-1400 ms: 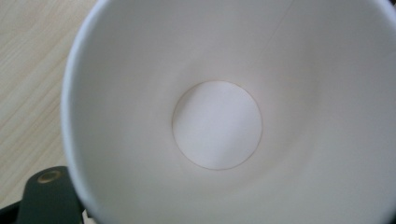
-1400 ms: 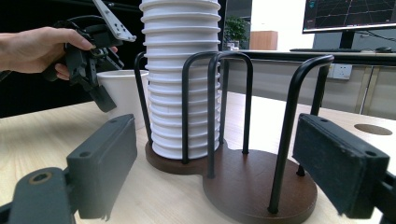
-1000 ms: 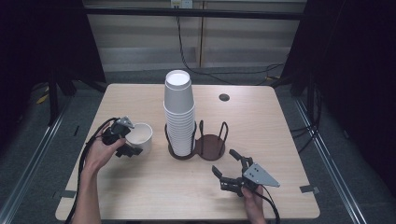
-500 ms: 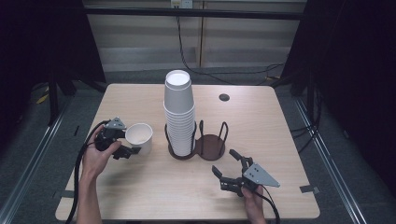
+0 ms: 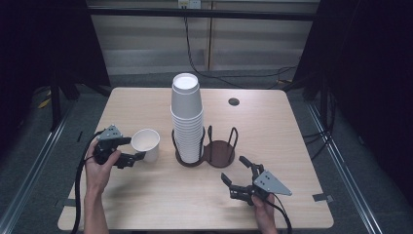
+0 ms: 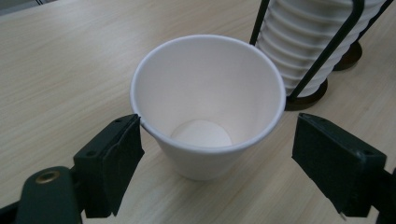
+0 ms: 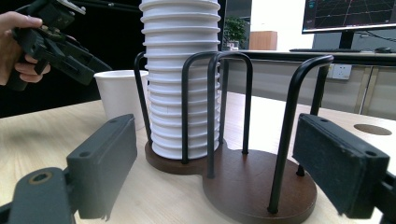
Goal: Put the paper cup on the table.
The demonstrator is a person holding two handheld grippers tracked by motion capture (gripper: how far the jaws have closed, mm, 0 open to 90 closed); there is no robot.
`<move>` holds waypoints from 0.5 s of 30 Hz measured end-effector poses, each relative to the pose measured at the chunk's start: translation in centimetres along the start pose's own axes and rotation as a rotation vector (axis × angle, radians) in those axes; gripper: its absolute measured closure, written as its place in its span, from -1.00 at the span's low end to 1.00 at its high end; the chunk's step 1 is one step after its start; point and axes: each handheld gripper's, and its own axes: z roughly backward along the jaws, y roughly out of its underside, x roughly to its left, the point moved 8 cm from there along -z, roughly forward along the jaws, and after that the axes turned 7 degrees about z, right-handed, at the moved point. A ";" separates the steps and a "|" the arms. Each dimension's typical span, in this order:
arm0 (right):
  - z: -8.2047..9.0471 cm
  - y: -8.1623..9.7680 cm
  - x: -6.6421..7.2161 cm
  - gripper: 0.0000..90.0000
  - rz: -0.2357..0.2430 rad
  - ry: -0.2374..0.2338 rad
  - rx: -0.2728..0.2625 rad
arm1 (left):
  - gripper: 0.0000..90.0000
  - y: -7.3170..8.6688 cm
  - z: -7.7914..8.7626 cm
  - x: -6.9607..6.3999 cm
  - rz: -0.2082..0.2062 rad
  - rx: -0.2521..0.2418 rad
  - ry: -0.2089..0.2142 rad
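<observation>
A single white paper cup stands upright on the wooden table, left of the holder. My left gripper is open around its near side: one pad touches the rim and the other stands apart. A tall stack of white cups fills the left ring of a dark wire cup holder. The right ring is bare. My right gripper is open, low on the table, pointing at the holder from the near right.
A small round cable hole sits at the table's far right. In the right gripper view, the loose cup and the left gripper show behind the stack. Dark floor surrounds the table on all sides.
My left gripper has eased back a little to the left from the cup. The cup, the holder and the right gripper have stayed where they were.
</observation>
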 end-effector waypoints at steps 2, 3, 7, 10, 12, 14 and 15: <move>0.0 0.0 0.0 -0.71 0.000 -0.001 0.000 | -0.64 -0.1 0.3 -0.2 0.010 -0.026 0.006; 0.0 0.0 0.0 -0.71 0.000 0.000 0.000 | -0.64 -0.1 0.4 -0.4 0.013 -0.036 0.009; 0.0 0.0 0.0 -0.71 0.000 -0.001 0.000 | -0.64 -0.4 1.0 -1.0 0.014 -0.088 0.017; 0.0 0.0 0.0 -0.71 0.000 -0.001 0.000 | -0.64 -0.5 1.3 -1.9 -0.008 -0.101 0.002; 0.0 0.0 0.0 -0.71 0.000 -0.001 0.000 | -0.64 -0.8 1.6 -2.8 -0.002 -0.140 0.045; 0.0 0.0 0.0 -0.71 0.001 -0.001 0.000 | -0.64 -1.0 1.8 -3.3 -0.005 -0.176 0.036; 0.0 0.0 0.0 -0.71 0.000 -0.001 0.000 | -0.64 -1.0 1.9 -3.7 -0.005 -0.193 0.040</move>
